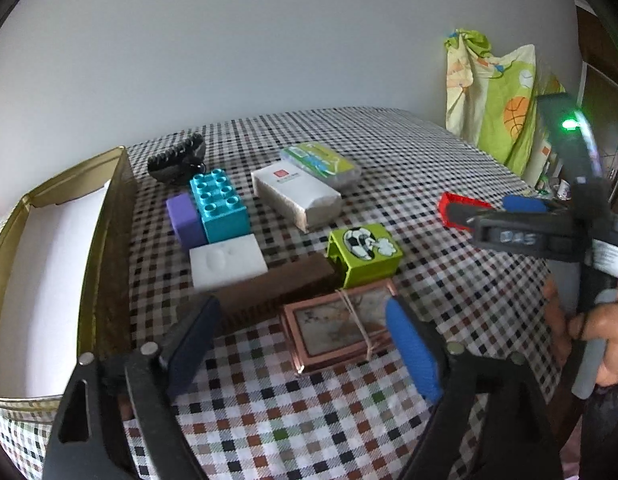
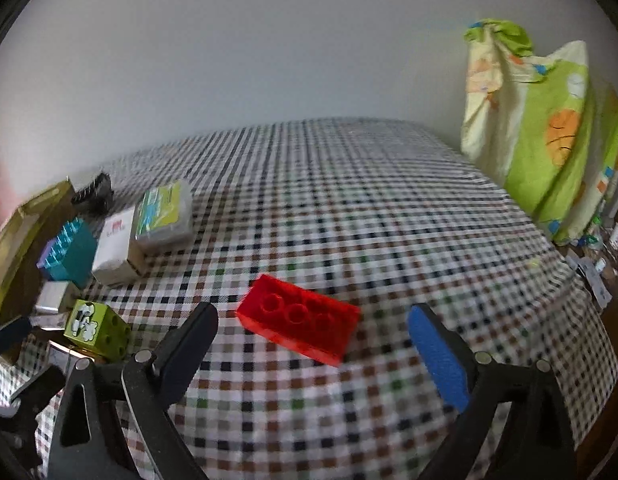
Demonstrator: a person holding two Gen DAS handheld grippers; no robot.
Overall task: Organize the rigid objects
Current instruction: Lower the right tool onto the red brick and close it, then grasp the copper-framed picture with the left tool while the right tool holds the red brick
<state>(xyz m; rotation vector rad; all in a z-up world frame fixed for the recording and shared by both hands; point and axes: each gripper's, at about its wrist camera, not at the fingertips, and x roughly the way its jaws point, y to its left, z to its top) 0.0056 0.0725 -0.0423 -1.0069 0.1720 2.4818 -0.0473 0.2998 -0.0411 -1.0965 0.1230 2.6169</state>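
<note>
My left gripper (image 1: 301, 344) is open, its fingers either side of a copper-framed picture stack (image 1: 337, 326) bound with a rubber band, just in front of a brown block (image 1: 277, 286). Behind lie a white foam block (image 1: 227, 262), a teal brick (image 1: 221, 204), a purple block (image 1: 183, 218), a green football cube (image 1: 363, 252), a white box (image 1: 297, 196) and a green-labelled clear case (image 1: 321, 164). My right gripper (image 2: 311, 344) is open around a red brick (image 2: 297, 322) on the checked cloth; that gripper also shows in the left wrist view (image 1: 505, 208).
A gold tin box (image 1: 49, 264) with a white lining stands open at the left. A black comb-like object (image 1: 177, 158) lies at the back. A green patterned cloth bundle (image 2: 549, 128) hangs at the right, past the table edge (image 2: 589, 300), beside small clutter.
</note>
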